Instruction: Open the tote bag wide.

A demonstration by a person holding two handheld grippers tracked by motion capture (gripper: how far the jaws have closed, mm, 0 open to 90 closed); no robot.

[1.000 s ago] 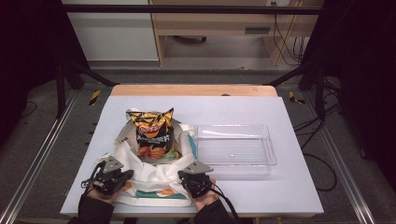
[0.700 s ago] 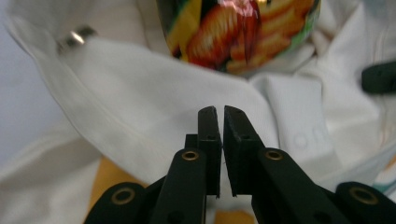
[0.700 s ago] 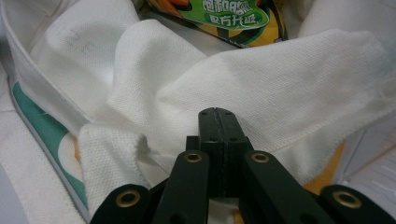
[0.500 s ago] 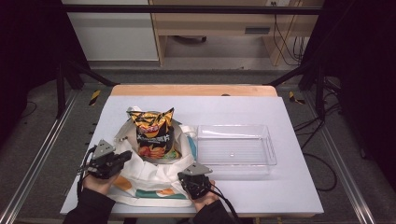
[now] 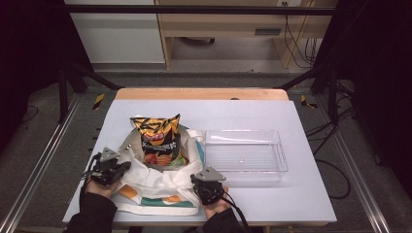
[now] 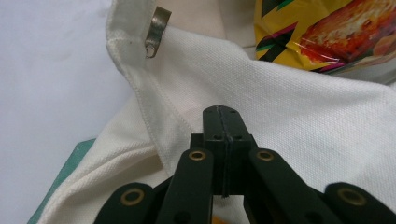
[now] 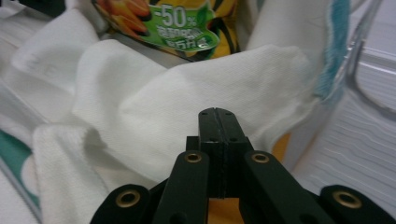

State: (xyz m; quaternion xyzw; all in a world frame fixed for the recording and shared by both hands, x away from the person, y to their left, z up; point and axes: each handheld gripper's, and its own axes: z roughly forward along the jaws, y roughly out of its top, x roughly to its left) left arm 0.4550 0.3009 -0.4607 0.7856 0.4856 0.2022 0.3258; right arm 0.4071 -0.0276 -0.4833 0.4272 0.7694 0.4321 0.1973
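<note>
1. The white cloth bag (image 5: 160, 182) lies on the worktop (image 5: 291, 121), near its front edge, with a snack packet (image 5: 158, 141) standing in its mouth.
2. The left gripper (image 5: 116, 167) sits at the bag's left rim, jaws pressed together with no cloth visibly between them.
3. The right gripper (image 5: 206, 187) is at the right rim, jaws likewise closed.
4. A clear tray (image 5: 279, 160) sits just beside the bag.

table (image 5: 291, 121): white top | on it: cloth bag (image 5: 160, 187); clear tray (image 5: 245, 158)
</note>
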